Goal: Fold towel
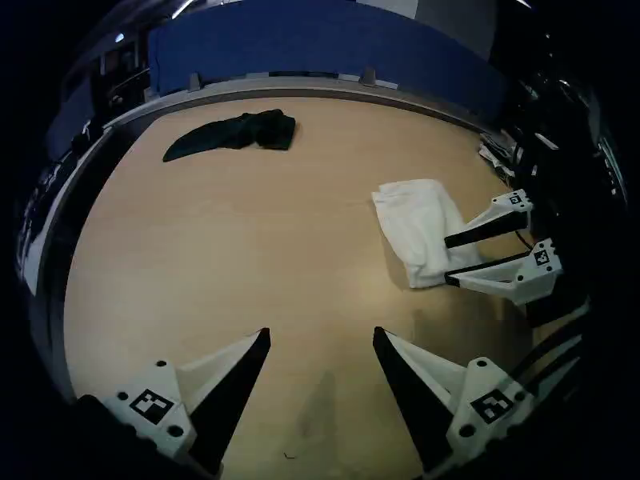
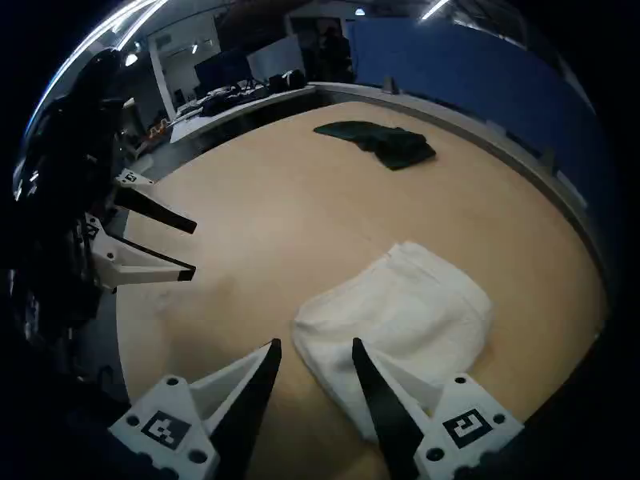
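Note:
A white towel (image 1: 416, 228) lies folded and rumpled on the wooden table (image 1: 240, 256). In the right gripper view the white towel (image 2: 400, 316) sits just ahead of my right gripper (image 2: 315, 342), which is open; its right finger lies over the towel's near corner. From the left gripper view the right gripper (image 1: 448, 260) touches the towel's right edge with its fingers apart. My left gripper (image 1: 320, 332) stands open over bare table, well left of the towel, with nothing between its fingers. It shows as the left gripper (image 2: 194, 251) at the left of the right gripper view.
A dark green cloth (image 1: 240, 132) lies crumpled near the table's far edge, also seen as the dark cloth (image 2: 380, 140). A blue partition (image 1: 320, 44) runs behind the table. Desks with clutter (image 2: 232, 92) stand beyond the table edge.

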Demonstrator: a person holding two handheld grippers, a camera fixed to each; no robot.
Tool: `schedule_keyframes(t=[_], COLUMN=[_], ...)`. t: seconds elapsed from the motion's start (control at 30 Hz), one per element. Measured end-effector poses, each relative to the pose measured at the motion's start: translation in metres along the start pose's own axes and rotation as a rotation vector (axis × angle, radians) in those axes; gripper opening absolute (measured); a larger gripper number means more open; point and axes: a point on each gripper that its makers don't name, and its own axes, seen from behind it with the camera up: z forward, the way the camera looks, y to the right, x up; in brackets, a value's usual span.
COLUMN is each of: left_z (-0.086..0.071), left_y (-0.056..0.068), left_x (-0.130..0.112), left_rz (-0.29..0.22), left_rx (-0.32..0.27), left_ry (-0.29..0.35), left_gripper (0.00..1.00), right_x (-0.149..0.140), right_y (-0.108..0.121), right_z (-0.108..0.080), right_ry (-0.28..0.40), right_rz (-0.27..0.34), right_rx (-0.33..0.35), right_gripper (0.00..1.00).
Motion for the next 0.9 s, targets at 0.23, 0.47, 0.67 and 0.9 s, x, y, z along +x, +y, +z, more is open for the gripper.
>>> schedule_keyframes(t=[0.23, 0.47, 0.67, 0.9], left_z=[0.001, 0.002, 0.003, 0.002], left_y=[0.002, 0.008, 0.012, 0.016], left_x=[-0.001, 0.0, 0.004, 0.006], left_rz=[0.005, 0.007, 0.015, 0.022], left_rx=[0.001, -0.005, -0.008, -0.01], left_ry=[-0.004, -0.005, -0.004, -0.004], left_gripper=[0.96, 0.96, 0.96, 0.96], right_x=[-0.013, -0.038, -0.052, -0.058], right_y=[0.019, 0.037, 0.044, 0.044], right_z=[-0.021, -0.04, -0.045, -0.041], right_ry=[0.017, -0.001, -0.013, -0.027], right_rz=[0.027, 0.063, 0.08, 0.068], right_rx=[-0.06, -0.107, -0.123, -0.126], right_gripper=[0.76, 0.76, 0.76, 0.76])
